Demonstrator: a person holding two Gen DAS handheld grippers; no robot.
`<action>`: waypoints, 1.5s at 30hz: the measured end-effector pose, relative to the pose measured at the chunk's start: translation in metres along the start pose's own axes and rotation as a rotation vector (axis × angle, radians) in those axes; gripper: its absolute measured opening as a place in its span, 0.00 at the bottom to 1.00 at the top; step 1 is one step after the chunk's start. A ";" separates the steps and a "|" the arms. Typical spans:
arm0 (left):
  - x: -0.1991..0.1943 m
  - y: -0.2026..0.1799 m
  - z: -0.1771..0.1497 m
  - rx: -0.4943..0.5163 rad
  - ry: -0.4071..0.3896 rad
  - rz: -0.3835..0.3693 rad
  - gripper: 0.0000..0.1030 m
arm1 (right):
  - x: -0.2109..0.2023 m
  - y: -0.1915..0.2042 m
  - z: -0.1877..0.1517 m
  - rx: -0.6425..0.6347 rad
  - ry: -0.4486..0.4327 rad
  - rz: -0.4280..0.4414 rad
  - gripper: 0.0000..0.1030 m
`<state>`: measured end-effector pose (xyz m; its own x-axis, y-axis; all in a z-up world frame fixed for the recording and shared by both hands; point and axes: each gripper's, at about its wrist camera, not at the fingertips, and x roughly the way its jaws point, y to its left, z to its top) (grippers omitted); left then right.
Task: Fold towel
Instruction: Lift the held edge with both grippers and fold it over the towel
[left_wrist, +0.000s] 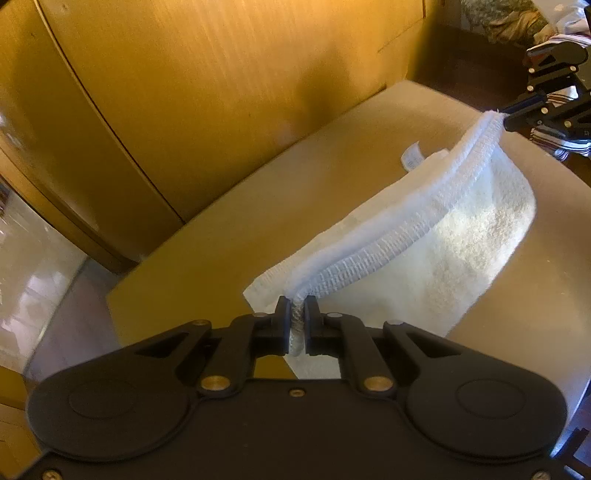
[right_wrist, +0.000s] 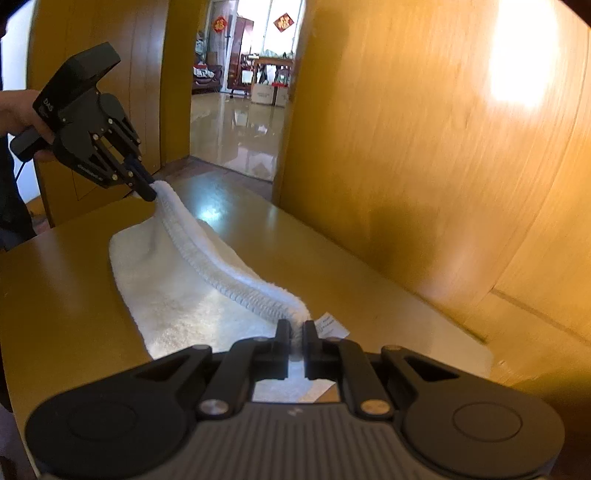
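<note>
Two black grippers are seen clamped on one white towel (left_wrist: 443, 236), each pinching an opposite end of the same lifted hemmed edge. From the left wrist view, the left gripper (left_wrist: 297, 314) is shown with its two fingers drawn narrow around a bunched corner of terry cloth, while the right gripper (left_wrist: 508, 120) appears at the far end of the hem, closed on the other corner. From the right wrist view the arrangement is mirrored: the right gripper (right_wrist: 293, 330) is pressed tight on the towel (right_wrist: 177, 291) between its two fingers, and the left gripper (right_wrist: 147, 190) is seen across the table, gripped by a hand (right_wrist: 22, 114) at the frame's left edge. The ribbed hem is held raised and stretched in a sagging line between the two tools, with the rest of the cloth draped down onto a single tan table (left_wrist: 192, 254) on both sides of the ridge. One small white care label (right_wrist: 332, 326) is visible just beside the right gripper's fingers, and the same label (left_wrist: 412, 157) shows past the hem in the left wrist view. Yellow wooden panelling (right_wrist: 424, 147) is seen behind the table, and one open doorway (right_wrist: 240, 92) onto a glossy tiled floor is framed beyond.
</note>
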<state>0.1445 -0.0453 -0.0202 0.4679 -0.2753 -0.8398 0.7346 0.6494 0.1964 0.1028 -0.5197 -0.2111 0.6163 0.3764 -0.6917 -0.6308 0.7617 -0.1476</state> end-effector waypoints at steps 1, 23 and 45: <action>0.007 0.001 0.001 0.001 0.015 -0.006 0.04 | 0.005 -0.003 -0.001 0.002 0.014 0.006 0.07; -0.039 -0.008 -0.031 0.013 -0.015 -0.072 0.04 | -0.045 0.039 -0.018 -0.004 0.007 0.078 0.07; -0.009 -0.001 -0.022 -0.026 0.045 -0.055 0.04 | -0.023 0.034 -0.012 0.074 0.019 0.091 0.07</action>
<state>0.1288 -0.0275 -0.0237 0.4040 -0.2794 -0.8710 0.7453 0.6527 0.1363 0.0615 -0.5084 -0.2086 0.5487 0.4358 -0.7134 -0.6464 0.7624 -0.0314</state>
